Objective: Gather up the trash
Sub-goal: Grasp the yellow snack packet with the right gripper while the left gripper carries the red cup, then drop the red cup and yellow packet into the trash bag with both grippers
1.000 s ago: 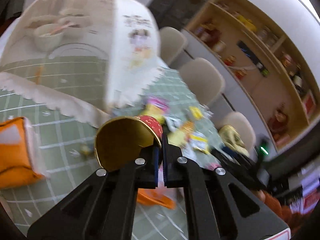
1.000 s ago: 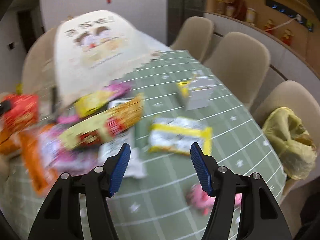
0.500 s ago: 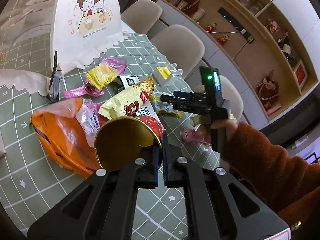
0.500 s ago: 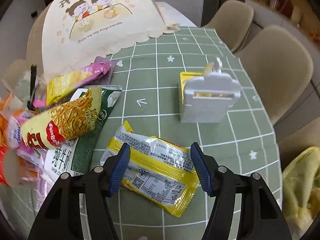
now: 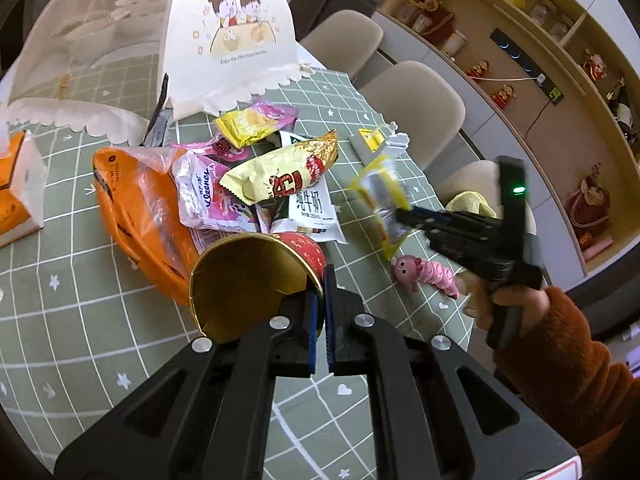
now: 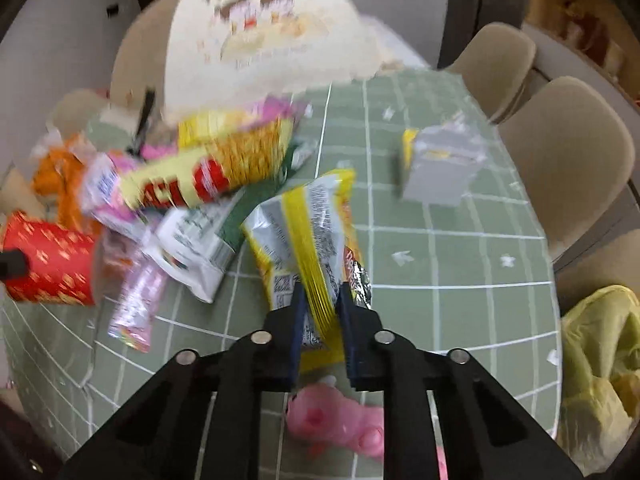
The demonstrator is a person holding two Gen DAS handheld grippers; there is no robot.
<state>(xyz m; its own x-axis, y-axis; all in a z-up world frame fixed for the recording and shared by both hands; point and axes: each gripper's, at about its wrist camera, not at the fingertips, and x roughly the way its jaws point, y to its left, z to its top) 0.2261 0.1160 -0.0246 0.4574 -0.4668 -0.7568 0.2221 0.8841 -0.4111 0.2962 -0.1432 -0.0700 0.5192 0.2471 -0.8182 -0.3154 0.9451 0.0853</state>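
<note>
The left gripper [image 5: 320,312] is pinched tight on the rim of a red paper cup [image 5: 256,276], which lies tipped on its side with its gold inside facing the camera; nothing shows in it. The right gripper [image 6: 322,320] has just been closing, and its blue pads now squeeze a yellow-and-silver snack wrapper [image 6: 308,236], crumpled and lifted off the table [image 6: 460,264] above its near edge.

From the left wrist the right hand [image 5: 508,304] in its rust-brown sleeve [image 5: 560,356] is plain to see, with the wrapper [image 5: 384,196] dangling from the tongs over the table's right side. That view also shows an orange tissue box [image 5: 18,188] at the left edge, with white tissue at its top. The right wrist view, blurred, shows a yellowish bag [image 6: 600,364] slumped on a chair beyond the right edge; what is in it I cannot tell.

In the middle of the green checked cloth the rest of the litter sits in a heap: an orange bag [image 5: 136,208], a yellow-and-red noodle packet [image 5: 280,172], a white milk pouch [image 5: 312,216], a pink tissue pack [image 5: 204,188]. A pink toy caterpillar [image 5: 424,272] lies near the near edge, just below the right tongs. A small white-and-yellow box [image 6: 440,168] stands by itself towards the right edge, and a cream mesh food cover [image 5: 228,36] stands at the far end.
</note>
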